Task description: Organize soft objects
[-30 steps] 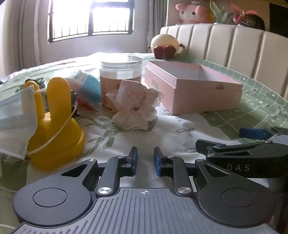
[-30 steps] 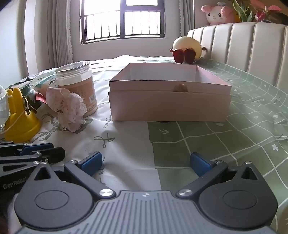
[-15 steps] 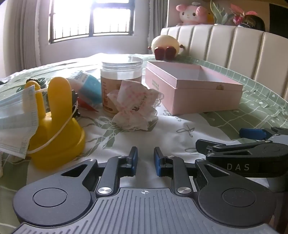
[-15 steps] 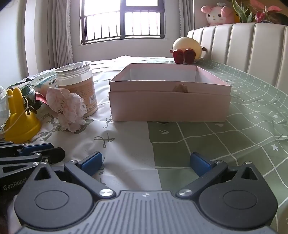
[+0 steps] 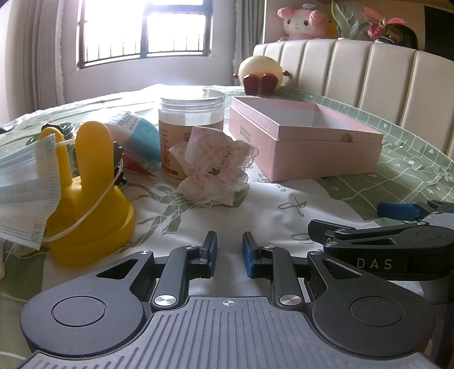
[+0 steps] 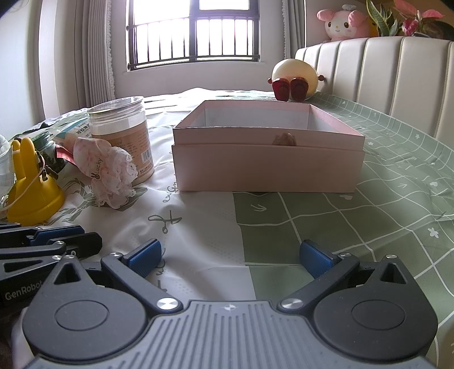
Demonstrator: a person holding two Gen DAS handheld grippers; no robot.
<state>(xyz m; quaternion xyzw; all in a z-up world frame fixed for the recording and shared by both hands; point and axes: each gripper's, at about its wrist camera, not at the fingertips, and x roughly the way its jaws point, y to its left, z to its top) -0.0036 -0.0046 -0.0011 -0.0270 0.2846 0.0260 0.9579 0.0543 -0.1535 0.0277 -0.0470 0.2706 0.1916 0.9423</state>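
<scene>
Presently, stock as it lies, placed by the pink box.

Box: open, on the green cloth. What shows of its inside is bare; the floor behind the near wall is hidden, so whether anything lies there cannot be told. A small brown tab sits at the near rim.

Lace cloth: crumpled, pink-checked, printed "Lucky", left of the box and against the jar. Not yet boxed.

Mask: blue, hung by its ear loop on the yellow stand, further left of the box, beyond the jar. Not yet boxed.

Packets: behind the stand, left of the box; contents unclear.

Plush: cream, red feet, beyond the far side of the box. A pink plush sits higher, on the headboard.

Left gripper: short of the box, jaws narrowly apart, nothing between them.

Right gripper: facing the box front, jaws wide apart, empty.

Progress, by judgement: none visible. Both soft items left of the box remain to be lifted and placed; the lace cloth is the nearer candidate.
</scene>
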